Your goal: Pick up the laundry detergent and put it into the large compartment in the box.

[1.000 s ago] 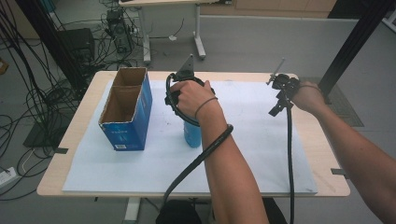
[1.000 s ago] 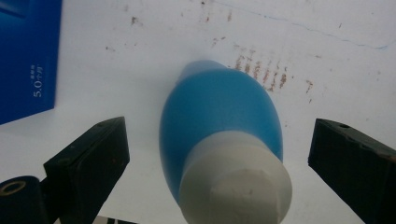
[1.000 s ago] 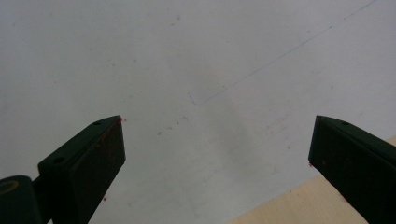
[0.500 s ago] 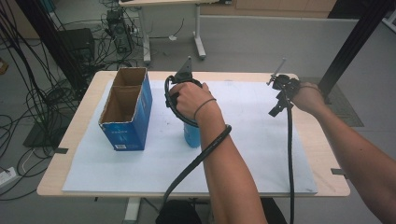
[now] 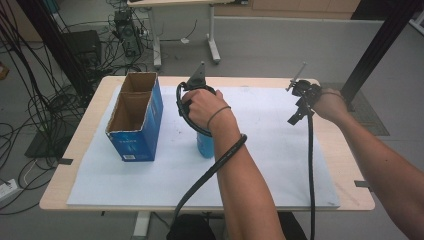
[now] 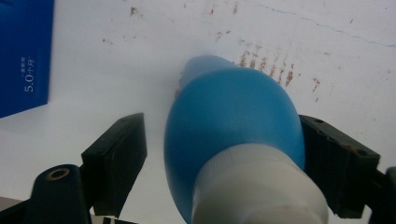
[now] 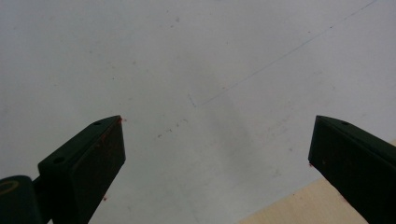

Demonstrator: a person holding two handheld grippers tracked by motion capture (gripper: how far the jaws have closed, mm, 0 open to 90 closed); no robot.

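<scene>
Two fingers of my left gripper are sitting either side of the blue bottle, which is standing at the centre of the high view on the white sheet over the bench, right of the blue carton. They have just been closing: the right-hand one is touching the bottle's shoulder, the left-hand one is showing a sliver of sheet, so I am not counting this as a grip yet. I judge the squeeze needs finishing before any lift. My right gripper is idling at the upper right, fingers wide apart over bare sheet.
</scene>
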